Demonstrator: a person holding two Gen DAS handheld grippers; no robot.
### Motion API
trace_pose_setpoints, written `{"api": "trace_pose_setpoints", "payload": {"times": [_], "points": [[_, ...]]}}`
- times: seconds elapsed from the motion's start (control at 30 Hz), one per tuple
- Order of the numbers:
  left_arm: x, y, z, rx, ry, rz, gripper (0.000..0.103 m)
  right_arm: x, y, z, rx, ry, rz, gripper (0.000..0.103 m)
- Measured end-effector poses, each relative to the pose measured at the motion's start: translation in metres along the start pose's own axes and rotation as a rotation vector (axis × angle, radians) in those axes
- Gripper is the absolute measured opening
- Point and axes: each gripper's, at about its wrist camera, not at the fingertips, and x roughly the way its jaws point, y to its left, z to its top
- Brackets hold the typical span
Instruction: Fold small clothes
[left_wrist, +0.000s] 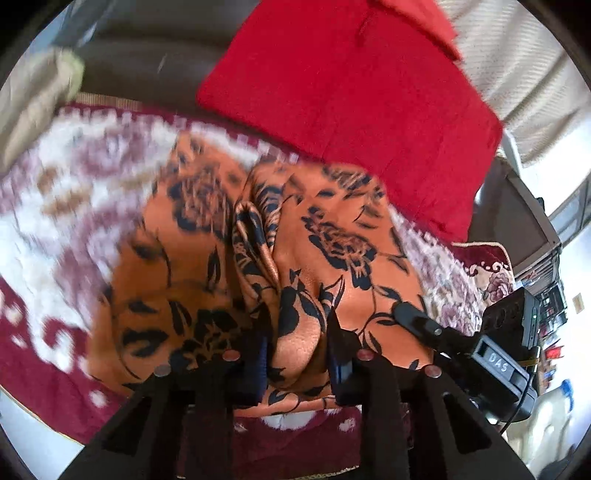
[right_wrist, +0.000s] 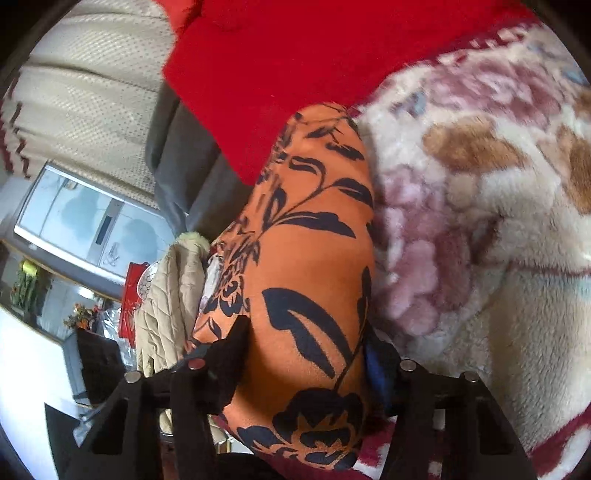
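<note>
An orange garment with a dark floral print (left_wrist: 207, 266) lies bunched on a fleecy maroon-and-white blanket (left_wrist: 66, 192). My left gripper (left_wrist: 297, 332) is shut on a fold of the garment at its near edge, with cloth bulging between the fingers. In the right wrist view the same orange garment (right_wrist: 306, 236) hangs taut in a long fold. My right gripper (right_wrist: 306, 343) is shut on it, with cloth filling the gap between the fingers. The right gripper's body (left_wrist: 491, 354) shows at the right of the left wrist view.
A red cloth (left_wrist: 351, 85) lies beyond the orange garment, partly on the blanket (right_wrist: 480, 206) and against a grey sofa back (left_wrist: 147, 55). A cream curtain (right_wrist: 92, 92), a window and a beige quilted jacket (right_wrist: 173, 302) are at the left of the right wrist view.
</note>
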Motion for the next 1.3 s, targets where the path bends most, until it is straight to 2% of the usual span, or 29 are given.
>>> {"api": "trace_pose_setpoints", "payload": {"times": [0.17, 0.23, 0.3, 0.33, 0.37, 0.4, 0.43, 0.5, 0.6, 0.67, 0.77, 0.83, 0.93, 1.03, 1.1, 1.13, 1.17, 1.2, 1.23, 1.3], "points": [[-0.06, -0.001, 0.01, 0.08, -0.151, 0.062, 0.026, 0.001, 0.036, -0.002, -0.102, -0.025, 0.084, 0.056], [-0.075, 0.008, 0.005, 0.109, -0.185, 0.124, 0.026, 0.012, 0.051, -0.007, -0.149, -0.011, 0.089, 0.056], [-0.062, 0.027, 0.001, 0.082, -0.135, 0.186, 0.027, 0.026, 0.057, -0.012, -0.161, 0.016, 0.076, 0.055], [-0.047, 0.043, -0.001, 0.045, -0.077, 0.21, 0.028, 0.033, 0.059, -0.015, -0.169, 0.026, 0.055, 0.056], [-0.029, 0.057, -0.003, 0.014, -0.009, 0.223, 0.03, 0.039, 0.06, -0.017, -0.185, 0.035, 0.023, 0.061], [-0.009, 0.074, -0.008, -0.022, 0.053, 0.235, 0.038, 0.044, 0.061, -0.019, -0.197, 0.043, -0.003, 0.063], [-0.006, 0.082, -0.012, -0.044, 0.031, 0.221, 0.045, 0.049, 0.063, -0.022, -0.216, 0.056, -0.031, 0.064], [-0.014, 0.081, -0.012, -0.032, -0.014, 0.192, 0.045, 0.048, 0.066, -0.026, -0.237, 0.056, -0.043, 0.064], [-0.027, 0.067, -0.006, 0.035, -0.051, 0.195, 0.046, 0.036, 0.067, -0.026, -0.243, 0.036, -0.053, 0.065], [-0.037, 0.058, -0.002, 0.065, -0.083, 0.216, 0.048, 0.022, 0.07, -0.026, -0.263, -0.02, -0.065, 0.066], [-0.045, 0.051, 0.001, 0.091, -0.131, 0.221, 0.054, 0.002, 0.09, -0.028, -0.368, -0.108, -0.05, 0.065], [-0.043, 0.049, 0.004, 0.107, -0.121, 0.219, 0.055, 0.004, 0.109, -0.02, -0.423, -0.116, -0.048, 0.062], [-0.027, 0.046, 0.005, 0.128, -0.087, 0.255, 0.055, 0.019, 0.132, -0.002, -0.478, -0.092, -0.073, 0.045], [-0.019, 0.048, 0.0, 0.112, -0.077, 0.276, 0.055, 0.05, 0.145, 0.015, -0.484, 0.0, -0.108, 0.043], [-0.015, 0.049, -0.003, 0.113, -0.073, 0.287, 0.055, 0.077, 0.132, 0.023, -0.454, 0.094, -0.207, 0.04], [-0.014, 0.048, -0.005, 0.12, -0.066, 0.29, 0.055, 0.093, 0.118, 0.025, -0.431, 0.154, -0.278, 0.03], [-0.012, 0.047, -0.006, 0.131, -0.064, 0.295, 0.055, 0.106, 0.099, 0.026, -0.397, 0.213, -0.336, 0.008], [-0.012, 0.044, -0.007, 0.151, -0.072, 0.304, 0.055, 0.106, 0.086, 0.026, -0.372, 0.211, -0.333, 0.004], [-0.012, 0.042, -0.009, 0.171, -0.075, 0.307, 0.055, 0.1, 0.077, 0.026, -0.363, 0.191, -0.268, 0.003], [-0.01, 0.037, -0.011, 0.204, -0.079, 0.328, 0.055, 0.085, 0.066, 0.025, -0.346, 0.189, -0.227, 0.001]]}}
